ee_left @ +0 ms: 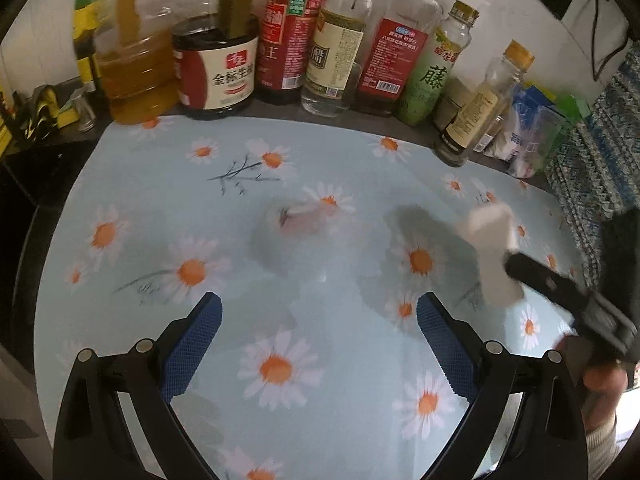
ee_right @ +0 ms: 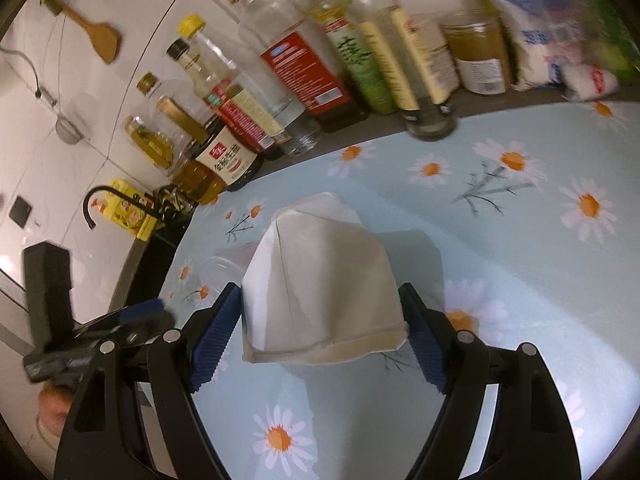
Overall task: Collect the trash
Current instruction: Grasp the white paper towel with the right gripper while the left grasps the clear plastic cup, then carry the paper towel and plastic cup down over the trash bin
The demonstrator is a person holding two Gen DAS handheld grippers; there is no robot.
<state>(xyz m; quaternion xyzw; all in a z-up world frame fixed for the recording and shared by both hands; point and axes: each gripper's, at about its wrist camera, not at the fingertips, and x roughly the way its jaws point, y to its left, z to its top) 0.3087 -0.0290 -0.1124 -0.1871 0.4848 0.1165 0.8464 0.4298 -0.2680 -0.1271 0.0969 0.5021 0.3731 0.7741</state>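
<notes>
A pale blue daisy-print tablecloth point(ee_left: 320, 168) covers most of the counter and lies largely bare in the middle. Along its far edge stands a close row of bottles point(ee_left: 344, 40), oil and sauce and vinegar, with bags point(ee_left: 532, 128) packed at the right end; that back edge leaves no spare room, while the near and middle cloth is open for moving.

The right gripper point(ee_right: 322, 332) holds a white paper cup point(ee_right: 320, 276), crumpled and turned mouth toward the camera, its blue pads pressing on either side near the rim. The cup's long axis runs away from the gripper, toward the bottles. In the left wrist view the same cup point(ee_left: 494, 252) hangs above the cloth at the right, clear of the surface, with its shadow beneath.

The left gripper point(ee_left: 320, 344) stands wide open with nothing between its pads. Ahead of it and slightly left, well apart, lies a small blurred crumpled wad, pale with a pinkish tint point(ee_left: 298, 220), resting on the cloth. It looks like the next piece of trash, and the left gripper is the nearer one. A straight reach forward and down should meet it, with the bottles well beyond.
</notes>
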